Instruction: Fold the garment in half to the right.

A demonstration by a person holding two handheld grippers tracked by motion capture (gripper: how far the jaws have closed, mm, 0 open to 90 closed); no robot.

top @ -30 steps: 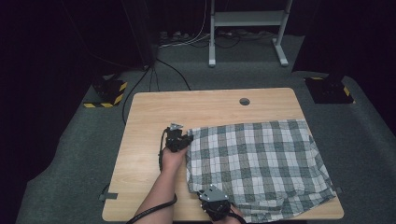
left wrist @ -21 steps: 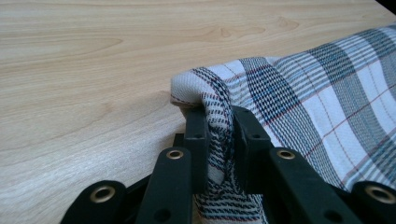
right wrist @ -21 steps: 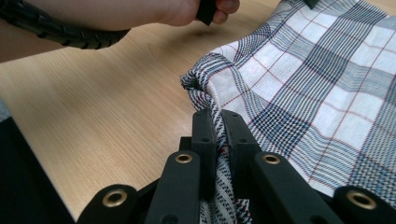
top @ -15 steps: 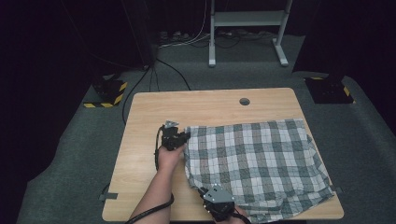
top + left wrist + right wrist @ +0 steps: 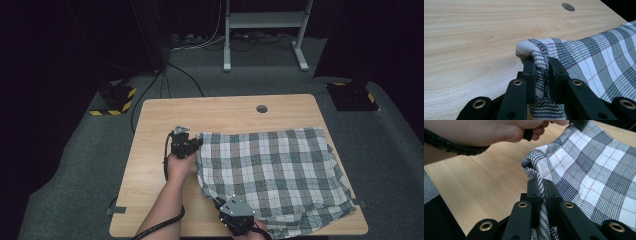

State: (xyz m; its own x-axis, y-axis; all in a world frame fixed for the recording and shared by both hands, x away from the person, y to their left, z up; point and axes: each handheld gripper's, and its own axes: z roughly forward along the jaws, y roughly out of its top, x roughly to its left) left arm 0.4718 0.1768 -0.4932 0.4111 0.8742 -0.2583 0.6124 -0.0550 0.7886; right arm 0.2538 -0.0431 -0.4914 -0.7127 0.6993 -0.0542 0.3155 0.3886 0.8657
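Observation:
A plaid cloth (image 5: 272, 172) in white, grey and dark blue lies over the right half of the wooden table (image 5: 155, 125). My left gripper (image 5: 196, 144) is shut on the cloth's far-left corner (image 5: 541, 60), with the fabric bunched between its jaws. My right gripper (image 5: 220, 204) is shut on the near-left corner (image 5: 539, 188), the fabric pinched tight there too. Both corners are lifted a little off the table. In the right gripper view the left hand (image 5: 499, 130) and its cable show at the top.
A round cable hole (image 5: 261, 108) sits near the table's far edge. The cloth's right edge hangs near the table's right side. Beyond the table, a grey floor holds a white stand (image 5: 262, 30), cables and yellow-black striped blocks (image 5: 116, 95).
Both grippers have risen a little with the cloth's left corners in them. The cloth's left edge has lifted and drawn slightly to the left.

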